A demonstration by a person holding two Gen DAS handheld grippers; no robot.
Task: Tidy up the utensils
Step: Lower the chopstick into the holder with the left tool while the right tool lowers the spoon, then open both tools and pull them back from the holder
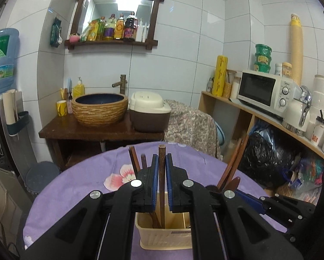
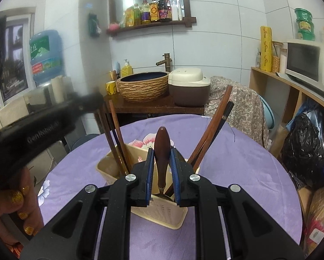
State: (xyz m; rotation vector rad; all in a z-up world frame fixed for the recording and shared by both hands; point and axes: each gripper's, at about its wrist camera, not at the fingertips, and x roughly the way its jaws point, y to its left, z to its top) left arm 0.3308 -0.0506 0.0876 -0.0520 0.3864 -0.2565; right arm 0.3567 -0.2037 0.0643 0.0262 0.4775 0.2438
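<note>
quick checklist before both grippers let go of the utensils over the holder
1. Left gripper shut on the chopstick: ok.
2. Chopstick's lower end inside the cream holder: ok.
3. Right gripper shut on the wooden-handled utensil: ok.
4. That utensil's metal end inside the holder: ok, though depth cannot tell.
5. Holder sitting flat on the purple tablecloth: ok.
6. Holder's bottom free for both to settle: cannot tell.
</note>
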